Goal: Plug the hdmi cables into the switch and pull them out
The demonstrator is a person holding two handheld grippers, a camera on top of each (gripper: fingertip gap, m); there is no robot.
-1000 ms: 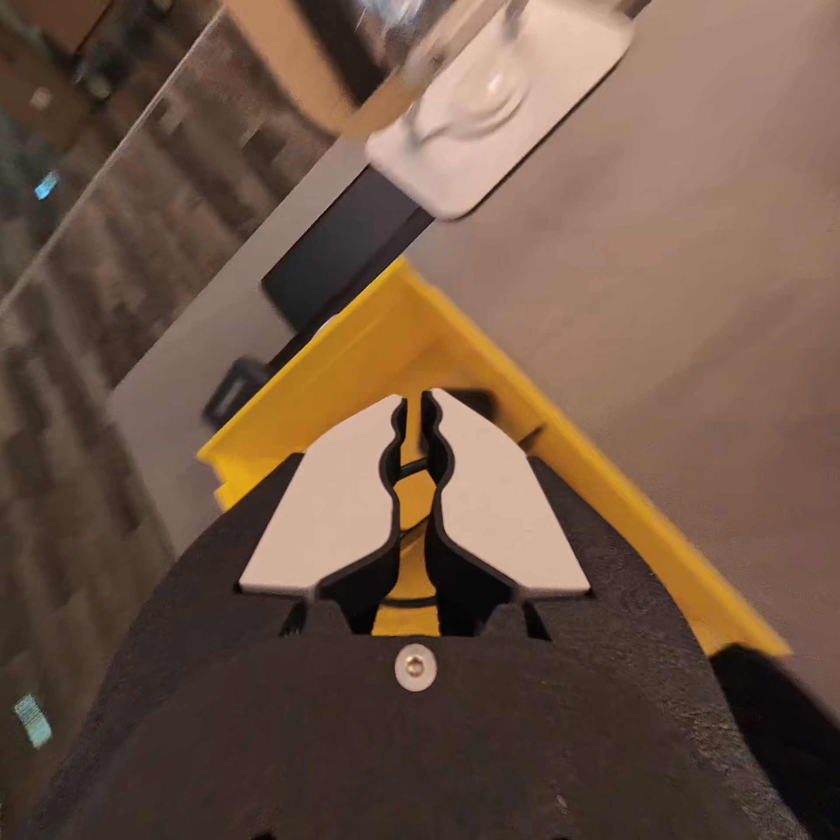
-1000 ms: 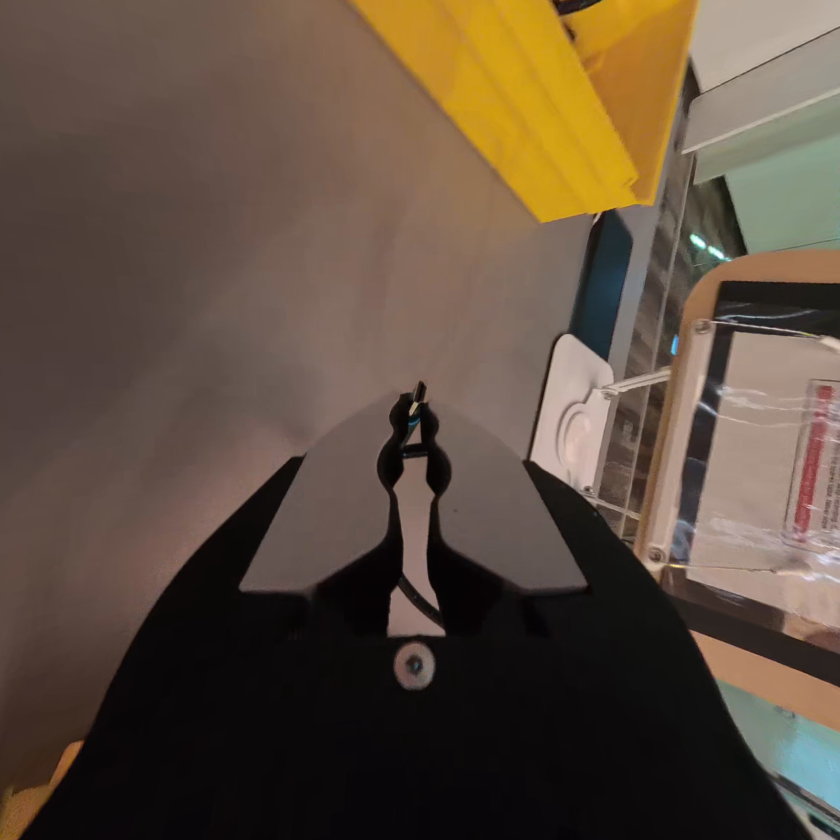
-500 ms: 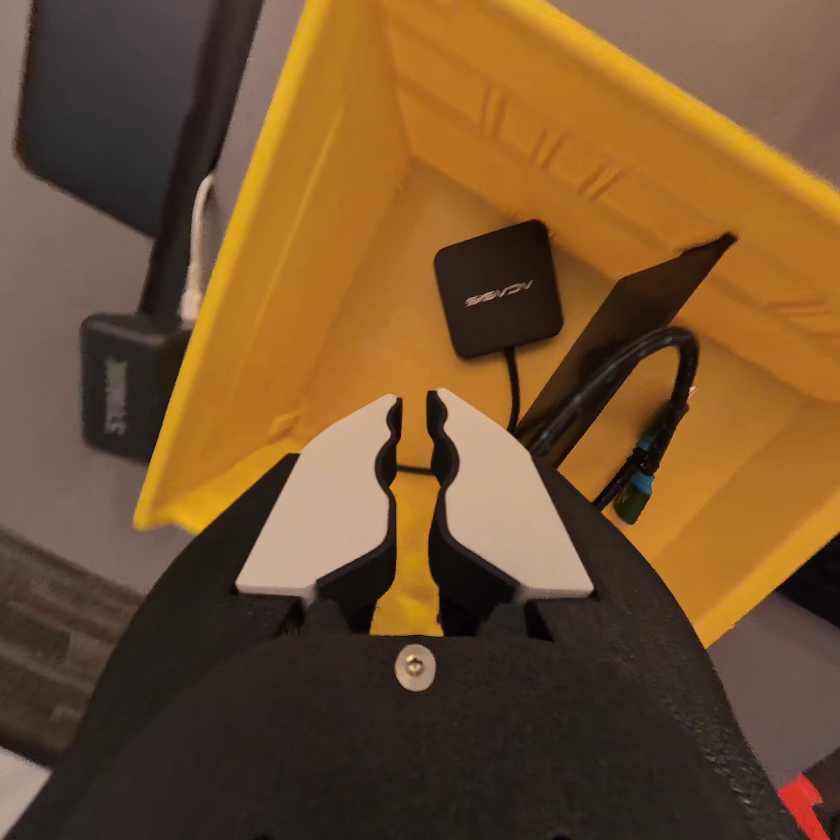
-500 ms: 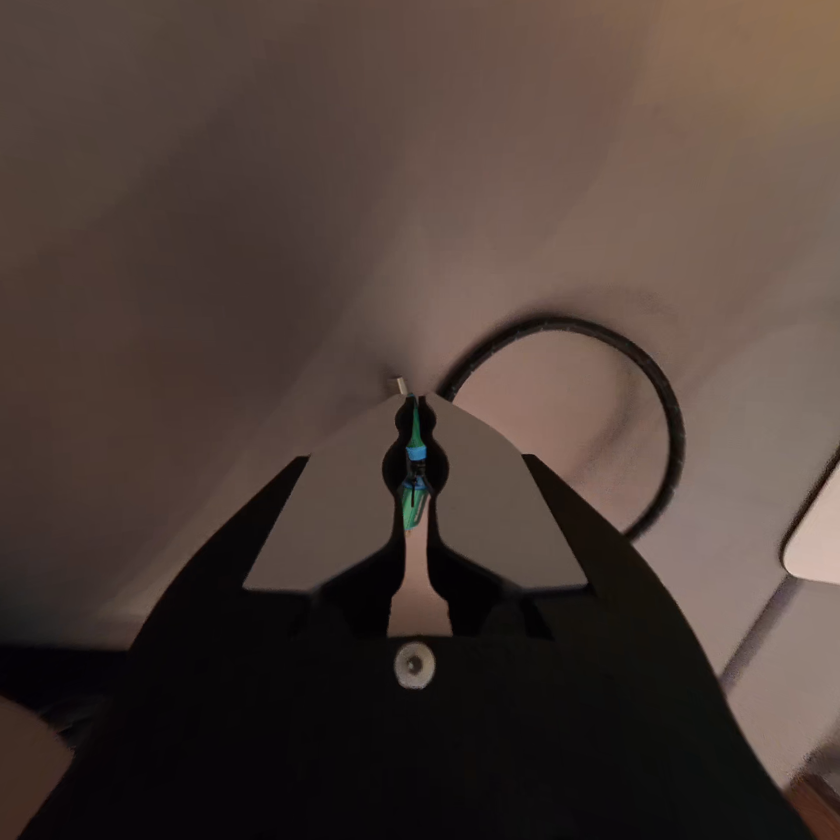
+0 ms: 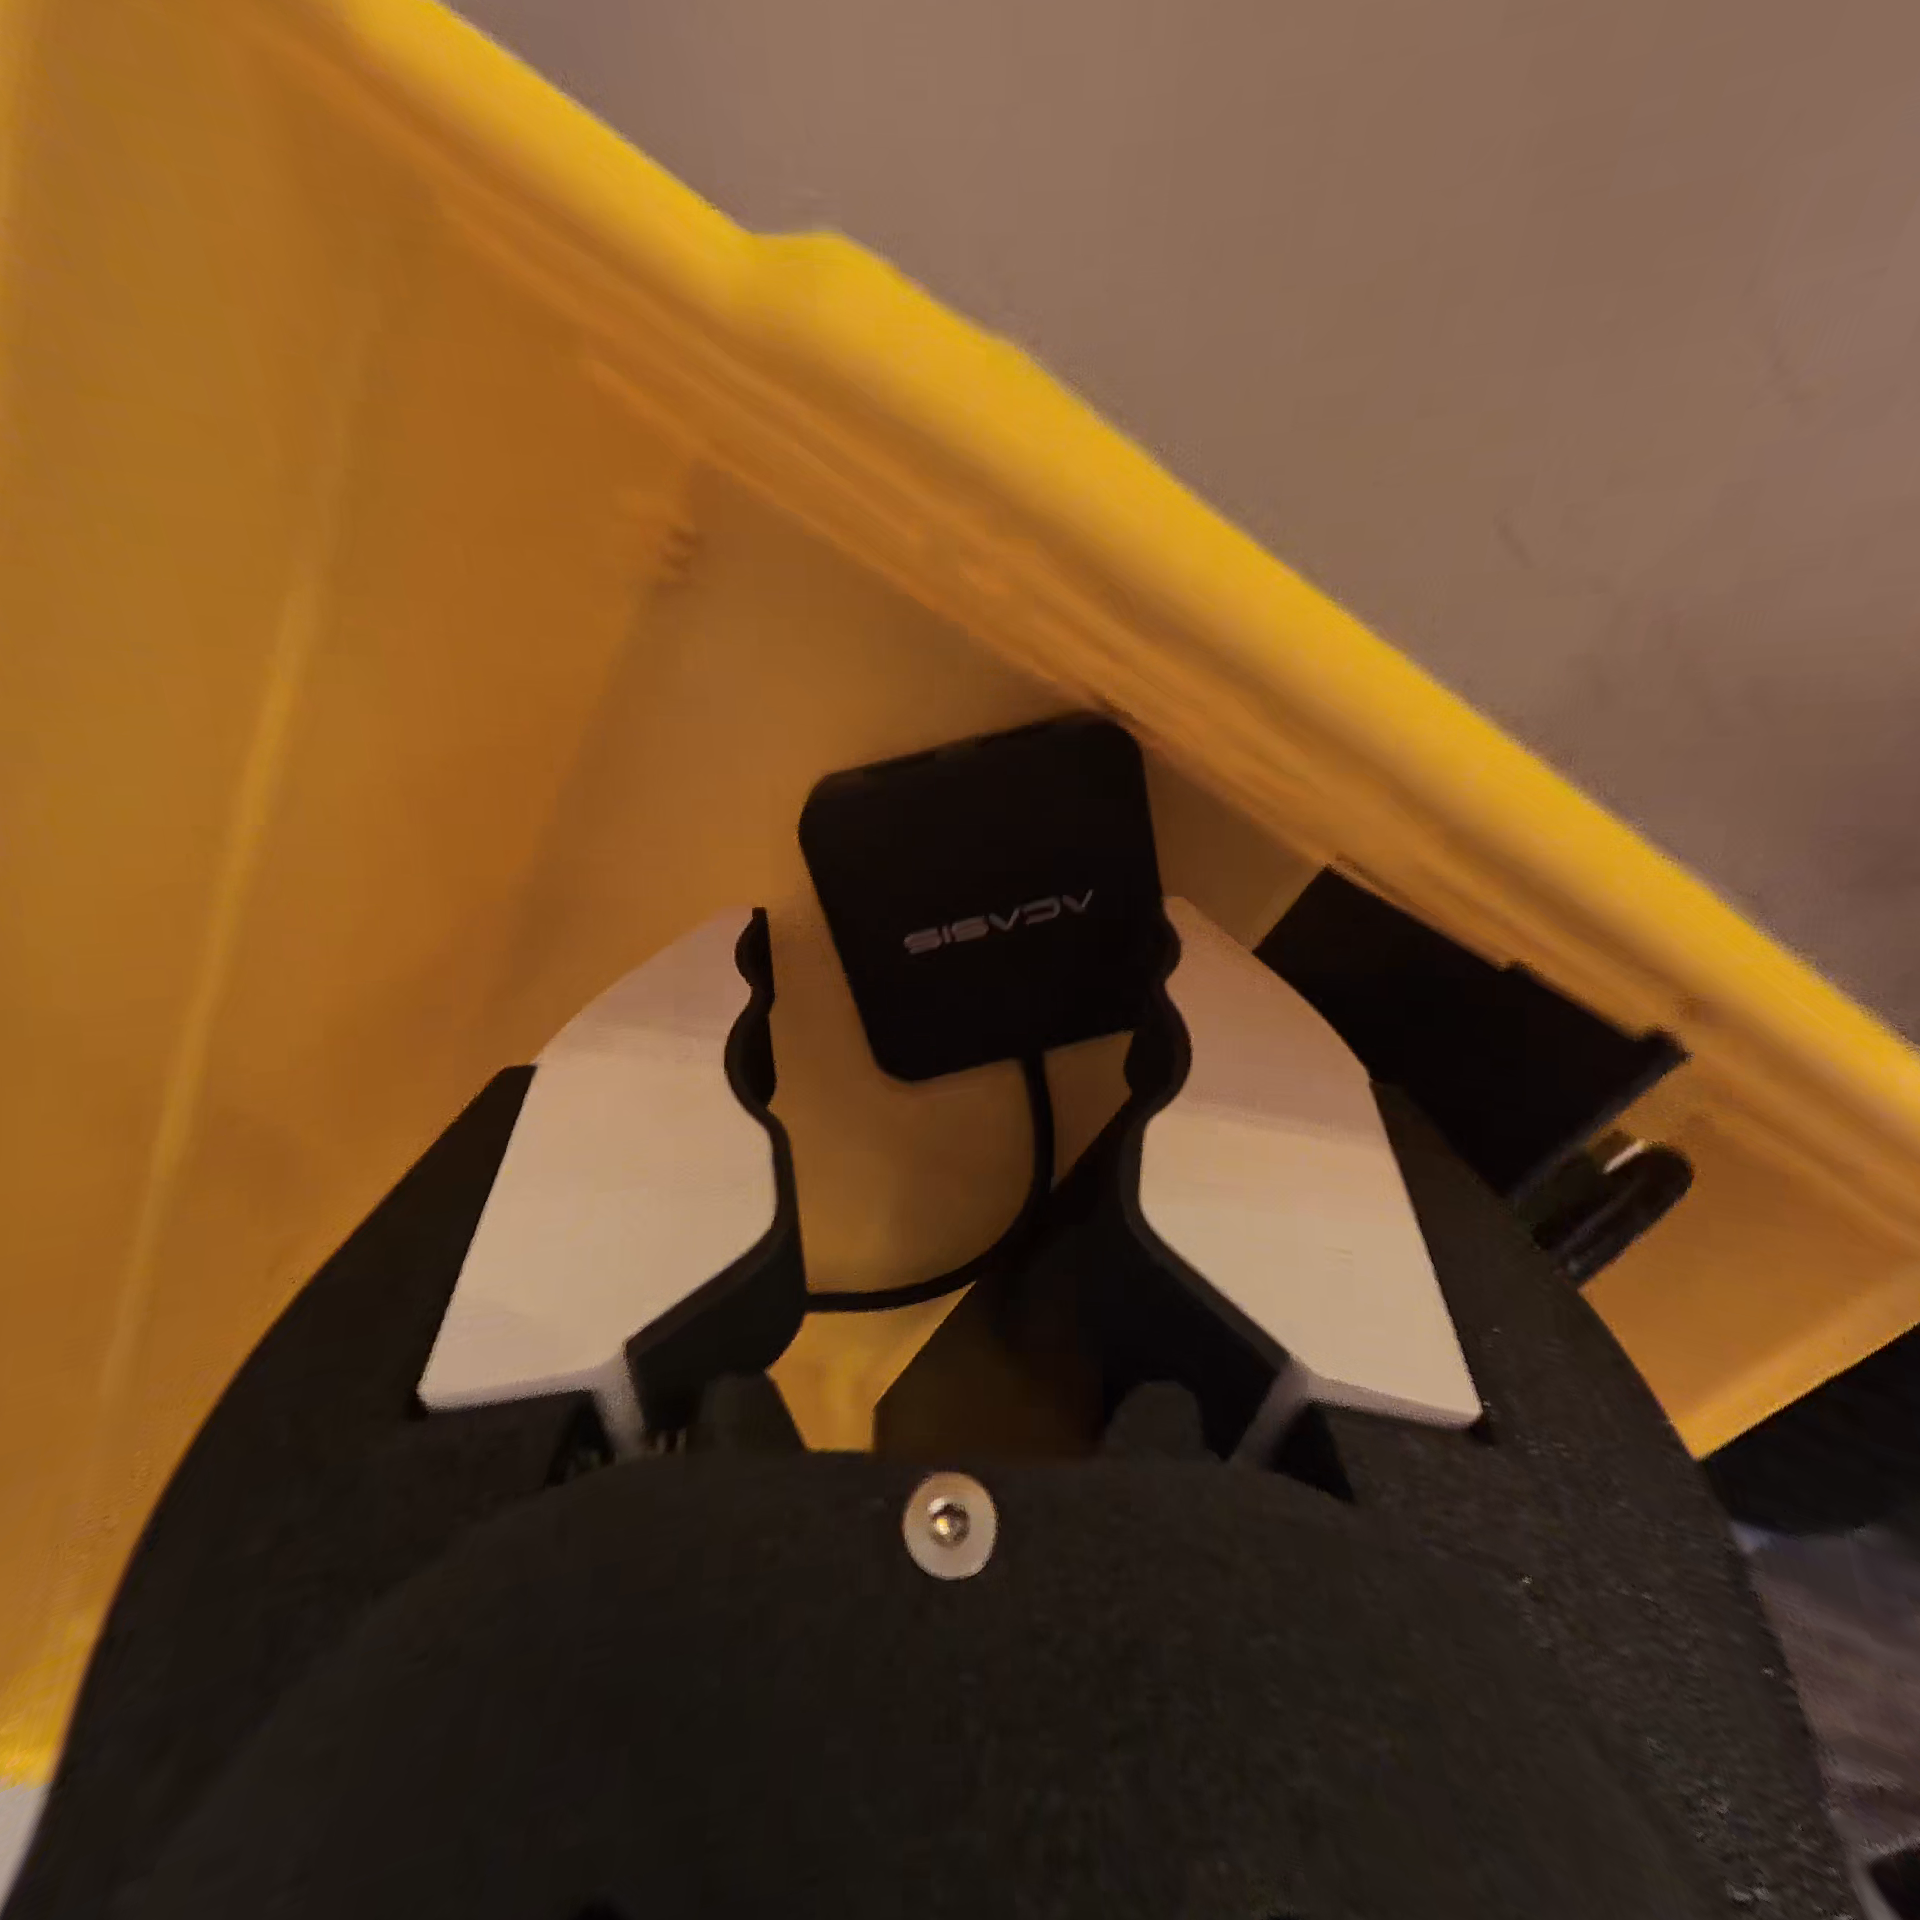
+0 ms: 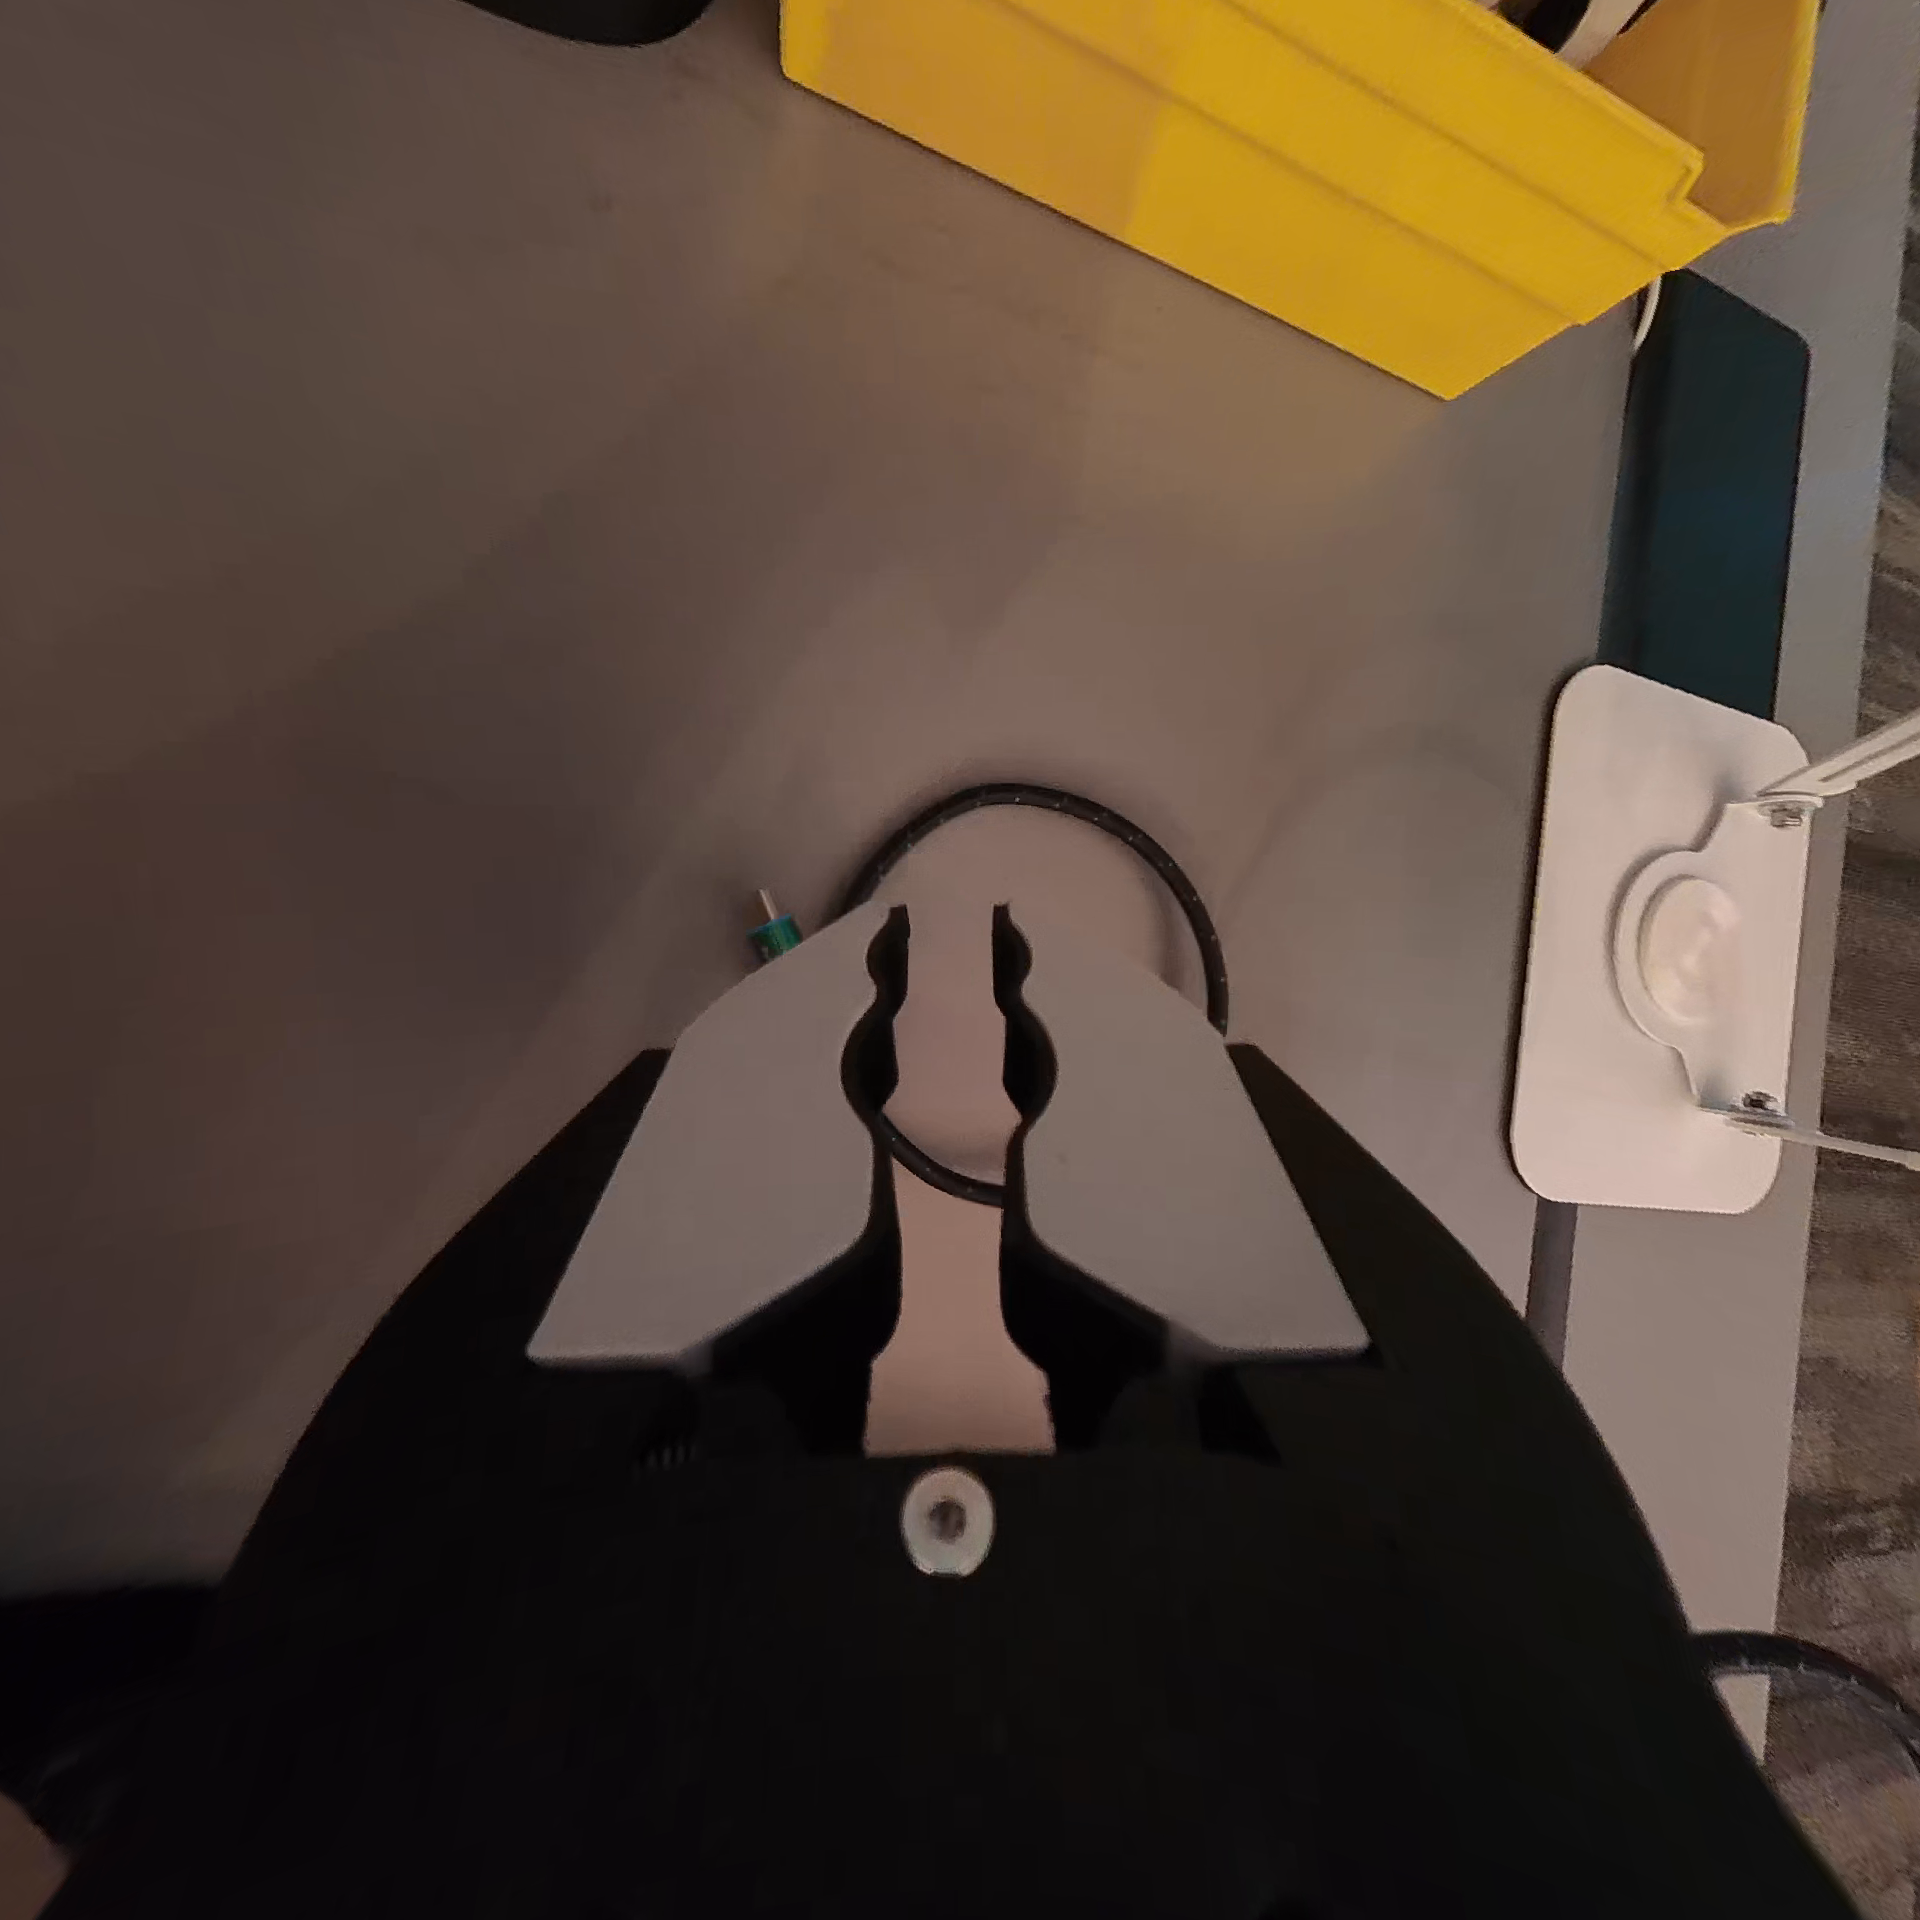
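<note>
Yellow plastic bin (image 5: pixel 416 520) fills the left wrist view, and inside it the small black square switch (image 5: pixel 982 904) lies flat near the far wall, its thin lead (image 5: pixel 1042 1132) trailing back toward us. Our left hand-held gripper (image 5: pixel 961 920) is spread wide with the switch sitting between the fingertips, no contact we can confirm, nothing held. A black divider (image 5: pixel 1455 1039) stands just right of the switch, with a dark cable end (image 5: pixel 1621 1184) beside it. Our right hand-held gripper (image 6: pixel 951 914) is partly open and empty, hovering over a looped black cable (image 6: pixel 1039 805) lying on the grey surface (image 6: pixel 416 520); its teal-collared plug (image 6: pixel 774 933) pokes out just left of the left finger. We judge this as the fetch step: cable is laid out, switch not yet picked, nothing plugged. Next move likely calls for closing the left fingers squarely on the switch edges and lifting it clear of the bin wall without snagging the lead. Surface is plain matte grey, dimly lit; the bin (image 6: pixel 1299 177) sits at its far side, a white plate-like stand base (image 6: pixel 1621 831) near the right edge, a dark teal panel (image 6: pixel 1704 499) beyond, and patterned flooring (image 6: pixel 1860 1351) past the edge.
</note>
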